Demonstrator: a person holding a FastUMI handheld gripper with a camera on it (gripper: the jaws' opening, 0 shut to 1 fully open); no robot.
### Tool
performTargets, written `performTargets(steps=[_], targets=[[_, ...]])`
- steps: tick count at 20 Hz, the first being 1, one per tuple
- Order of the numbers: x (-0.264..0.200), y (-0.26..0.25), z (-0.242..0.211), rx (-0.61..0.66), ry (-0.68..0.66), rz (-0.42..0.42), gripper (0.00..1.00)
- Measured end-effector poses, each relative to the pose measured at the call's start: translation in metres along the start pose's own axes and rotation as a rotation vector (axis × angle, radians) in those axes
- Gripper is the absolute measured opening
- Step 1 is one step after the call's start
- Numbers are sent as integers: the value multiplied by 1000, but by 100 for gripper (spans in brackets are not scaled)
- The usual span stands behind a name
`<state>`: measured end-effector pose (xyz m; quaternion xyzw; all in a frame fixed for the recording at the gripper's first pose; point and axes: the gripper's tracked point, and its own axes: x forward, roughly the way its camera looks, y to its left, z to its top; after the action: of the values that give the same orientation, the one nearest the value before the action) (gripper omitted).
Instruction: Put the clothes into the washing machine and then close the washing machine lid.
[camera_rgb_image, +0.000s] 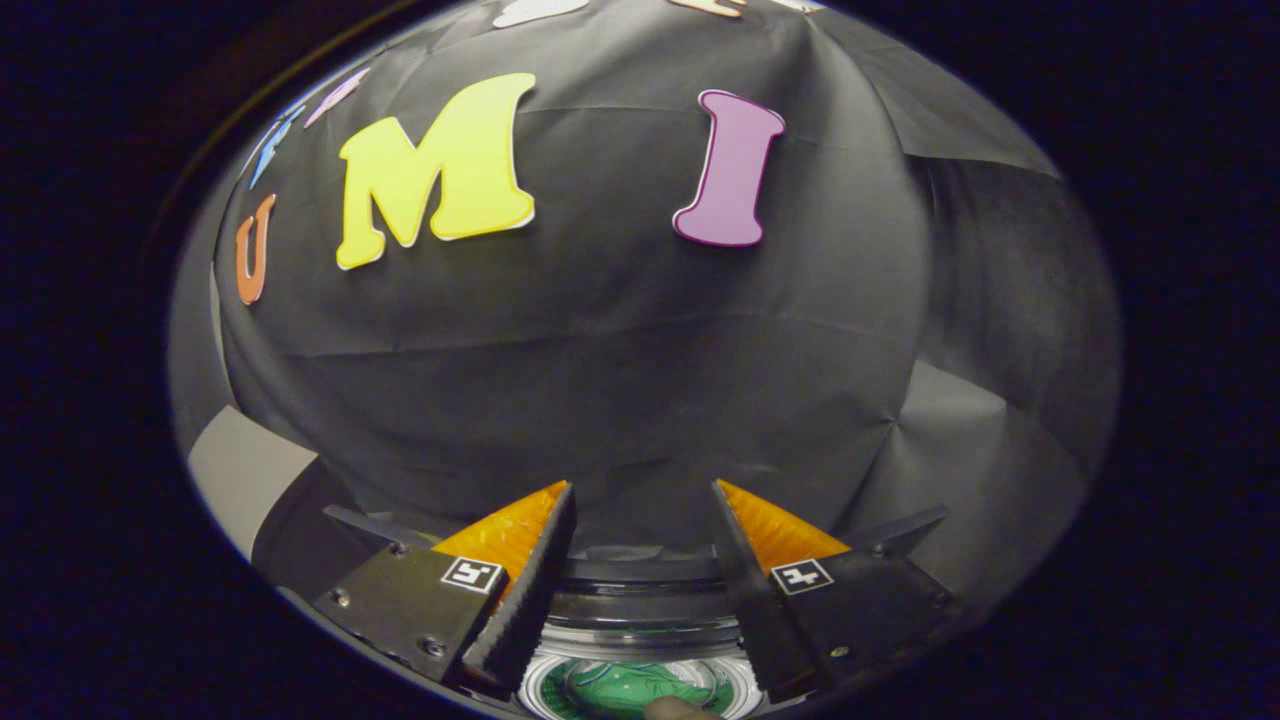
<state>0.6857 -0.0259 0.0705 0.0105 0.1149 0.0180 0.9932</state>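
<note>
Black creased booth cloth (620, 330) is seen behind everything; gripper held high over the washer.

Below the cloth, the round dark-rimmed washing machine opening (640, 590) is seen between the fingers, with crumpled green clothing (625, 688) lying inside the pale drum. The gripper (640, 520) is held with its fingers spread apart and nothing between them. The lid cannot be made out. Loading is judged done, closing not yet. Risk: a finger may be caught on the rim, or the lid missed, since it is unseen.

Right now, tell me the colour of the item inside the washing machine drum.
Green, seen in the gripper view: the garment lies in the drum below the open jaws.
</note>
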Motion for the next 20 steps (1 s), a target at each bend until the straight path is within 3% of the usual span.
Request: performTargets(steps=[20], targets=[[-45, -2, -14, -8, -159, 15, 84]])
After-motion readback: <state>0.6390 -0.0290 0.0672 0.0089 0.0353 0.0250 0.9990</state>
